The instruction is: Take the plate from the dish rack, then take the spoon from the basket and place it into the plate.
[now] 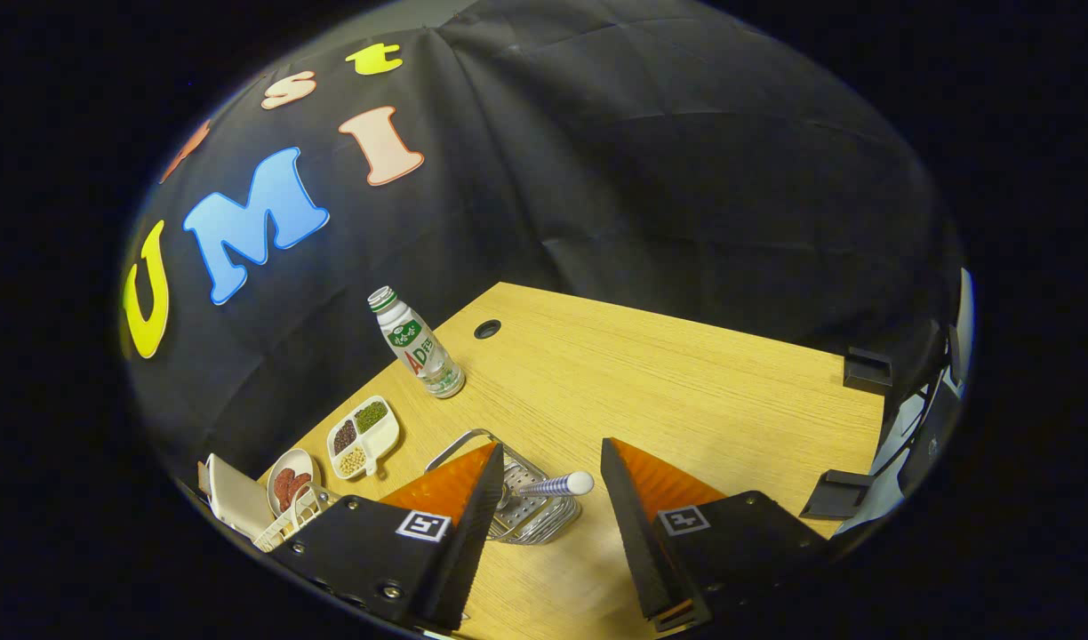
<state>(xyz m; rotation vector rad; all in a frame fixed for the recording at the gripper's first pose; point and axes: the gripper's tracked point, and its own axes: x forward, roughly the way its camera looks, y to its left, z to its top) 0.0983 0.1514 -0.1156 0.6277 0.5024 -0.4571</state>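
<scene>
My gripper (551,447) hangs open above the wooden table (686,382), nothing held between its fingers. Down between the fingers sits a perforated metal basket (531,511), partly hidden by the left finger. A spoon stands in it, and its blue-and-white striped handle (557,484) with a white rounded end pokes out toward the right finger. Off beyond the left finger stands a white wire dish rack (288,523), with a white plate (238,498) upright in it at the table's edge.
A small dish of red food (291,482) and a divided dish of beans (364,436) lie beside the rack. Farther back, a plastic drink bottle (417,344) stands near a cable hole (487,329). Black clamps (867,369) grip the table's right edge.
</scene>
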